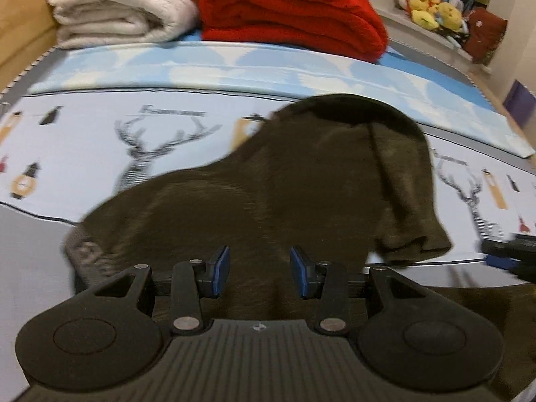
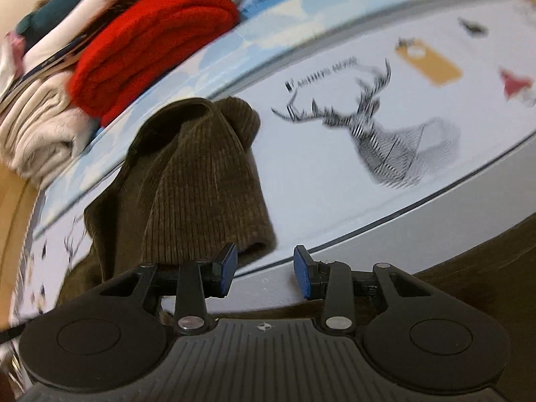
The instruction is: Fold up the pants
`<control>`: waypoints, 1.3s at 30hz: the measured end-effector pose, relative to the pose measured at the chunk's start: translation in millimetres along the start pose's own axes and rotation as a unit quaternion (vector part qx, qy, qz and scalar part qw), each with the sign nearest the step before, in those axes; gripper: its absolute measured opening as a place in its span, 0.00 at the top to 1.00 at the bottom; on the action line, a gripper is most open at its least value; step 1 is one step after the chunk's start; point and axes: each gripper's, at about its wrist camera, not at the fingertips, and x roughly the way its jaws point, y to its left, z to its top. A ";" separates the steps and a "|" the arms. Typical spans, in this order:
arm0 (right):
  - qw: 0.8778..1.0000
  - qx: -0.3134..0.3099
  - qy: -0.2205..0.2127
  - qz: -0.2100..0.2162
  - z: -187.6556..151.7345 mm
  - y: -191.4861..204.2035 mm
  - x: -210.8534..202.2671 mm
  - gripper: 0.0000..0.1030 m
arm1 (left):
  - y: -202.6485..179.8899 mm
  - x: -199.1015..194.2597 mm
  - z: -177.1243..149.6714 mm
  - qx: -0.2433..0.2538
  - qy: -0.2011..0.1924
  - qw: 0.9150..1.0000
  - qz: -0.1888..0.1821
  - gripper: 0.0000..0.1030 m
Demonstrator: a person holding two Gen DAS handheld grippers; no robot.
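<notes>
Dark olive-brown corduroy pants (image 1: 274, 197) lie bunched on a bed sheet with a deer print (image 1: 100, 154). A doubled-over leg end (image 1: 412, 227) points right. My left gripper (image 1: 259, 271) is open, its blue pads over the pants, holding nothing. In the right wrist view the pants (image 2: 197, 181) lie ahead and left, a leg cuff (image 2: 258, 246) just beyond the left pad. My right gripper (image 2: 264, 271) is open and empty over bare sheet (image 2: 335, 184). The right gripper's tip (image 1: 509, 251) shows at the left view's right edge.
A folded red blanket (image 1: 294, 16) and a cream blanket (image 1: 117, 10) lie at the bed's far side, also in the right wrist view (image 2: 147, 57). Yellow plush toys (image 1: 432, 10) sit on a ledge at the back right. A wooden bed frame (image 2: 13, 227) runs along the left.
</notes>
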 end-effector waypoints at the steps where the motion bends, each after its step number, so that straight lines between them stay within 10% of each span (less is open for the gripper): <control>1: 1.000 0.016 0.005 0.000 0.8 1.0 9.9 0.60 | -7.3 3.3 0.8 0.001 0.003 1.000 -0.006 0.58; 10: 0.999 0.043 0.027 -0.014 1.0 11.9 80.2 0.55 | -59.4 56.7 7.9 0.013 0.051 0.996 -0.067 0.58; 13: 0.999 0.021 0.016 -0.018 3.7 19.4 81.3 0.88 | -77.5 81.3 9.5 0.031 0.071 0.994 -0.082 0.58; 16: 1.000 0.014 -0.001 -0.019 9.8 16.0 74.9 0.92 | -93.9 104.9 8.2 0.053 0.084 0.992 -0.074 0.58; 23: 0.995 0.011 -0.103 -0.010 61.0 -5.0 -5.4 0.93 | -106.2 138.7 4.6 0.093 0.092 0.990 -0.053 0.59; 32: 0.967 -0.129 -0.208 -0.068 160.6 -29.4 -142.5 0.93 | -88.7 123.2 9.7 0.139 0.078 0.984 -0.074 0.85; 39: 0.950 -0.110 -0.238 -0.167 238.6 -51.0 -198.7 0.93 | -84.9 71.6 7.2 0.250 0.073 0.956 -0.132 0.85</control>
